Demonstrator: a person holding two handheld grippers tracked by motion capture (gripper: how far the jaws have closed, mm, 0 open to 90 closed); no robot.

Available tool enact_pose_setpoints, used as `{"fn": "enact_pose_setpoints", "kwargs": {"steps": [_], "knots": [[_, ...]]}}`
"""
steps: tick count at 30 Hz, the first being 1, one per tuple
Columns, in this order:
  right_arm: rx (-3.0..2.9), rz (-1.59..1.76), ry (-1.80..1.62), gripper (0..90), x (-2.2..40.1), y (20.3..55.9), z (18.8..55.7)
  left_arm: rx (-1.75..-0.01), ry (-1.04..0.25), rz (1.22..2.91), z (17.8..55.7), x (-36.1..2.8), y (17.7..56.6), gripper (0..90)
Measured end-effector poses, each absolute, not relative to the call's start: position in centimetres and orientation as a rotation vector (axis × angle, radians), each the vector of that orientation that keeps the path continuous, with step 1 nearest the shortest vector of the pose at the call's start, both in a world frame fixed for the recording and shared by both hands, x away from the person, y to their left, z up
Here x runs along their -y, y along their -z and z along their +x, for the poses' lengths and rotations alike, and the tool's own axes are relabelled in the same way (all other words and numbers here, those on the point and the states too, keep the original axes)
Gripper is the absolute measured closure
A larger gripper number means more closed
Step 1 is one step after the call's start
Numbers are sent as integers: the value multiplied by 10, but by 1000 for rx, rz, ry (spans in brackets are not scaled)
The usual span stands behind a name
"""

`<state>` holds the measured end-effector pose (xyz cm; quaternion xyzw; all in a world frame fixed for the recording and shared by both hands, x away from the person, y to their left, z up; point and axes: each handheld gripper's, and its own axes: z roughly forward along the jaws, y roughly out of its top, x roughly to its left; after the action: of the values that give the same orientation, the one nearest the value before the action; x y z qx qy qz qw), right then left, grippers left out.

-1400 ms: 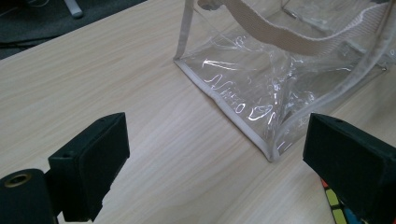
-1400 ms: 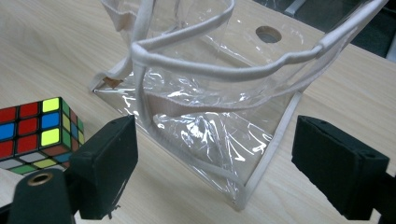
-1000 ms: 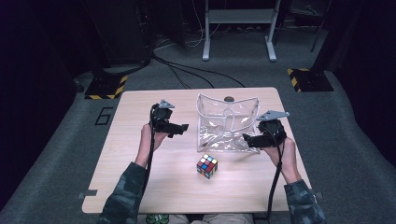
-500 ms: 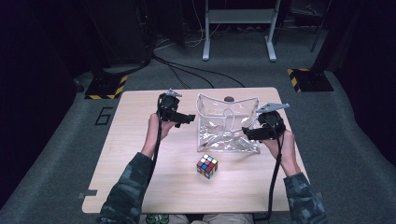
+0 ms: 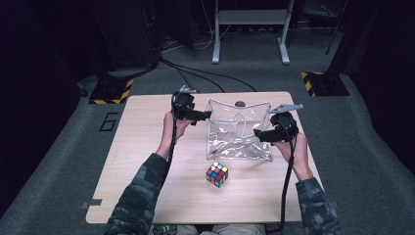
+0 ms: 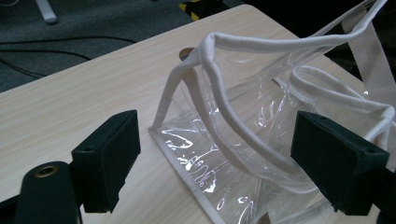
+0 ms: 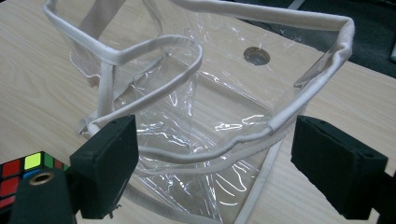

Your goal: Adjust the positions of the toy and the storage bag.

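Clear plastic bag (image 5: 239, 132) with white trim stands open on the table (image 5: 147, 161), between both grippers. Left gripper (image 5: 199, 116), jaws wide and just narrowing, brackets the bag's near rim without pressing it. Right gripper (image 5: 259, 134) likewise stands wide at the opposite rim. Puzzle cube (image 5: 217, 174) lies outside the bag, untouched; judged remaining: loading it.

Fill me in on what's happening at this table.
A person holds a gripper in each hand at a clear plastic bag with white trim that stands on the wooden table. The left gripper has its jaws astride the bag's left rim; they have just been closing but are not pressing on it. The right gripper has its open jaws around the right rim. A colour cube sits in front of the bag, untouched.
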<state>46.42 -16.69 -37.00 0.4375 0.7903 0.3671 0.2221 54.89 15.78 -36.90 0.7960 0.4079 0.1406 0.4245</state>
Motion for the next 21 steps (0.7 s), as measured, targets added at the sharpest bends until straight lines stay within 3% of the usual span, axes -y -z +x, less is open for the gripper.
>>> {"fn": "enact_pose_setpoints", "kwargs": {"steps": [3,10,14,21], "knots": [[-2177,1210,-1012,153,167,371,467,-1009,-337,1998,552,-152,372,196],[-2183,1246,-1008,180,164,377,475,-1017,-294,2070,558,-140,386,401],[-2176,1240,-1005,292,166,381,477,-1034,-281,2074,561,-139,394,560],[-2153,1271,-991,567,173,387,479,-1037,-392,2103,558,-138,401,827]]}}
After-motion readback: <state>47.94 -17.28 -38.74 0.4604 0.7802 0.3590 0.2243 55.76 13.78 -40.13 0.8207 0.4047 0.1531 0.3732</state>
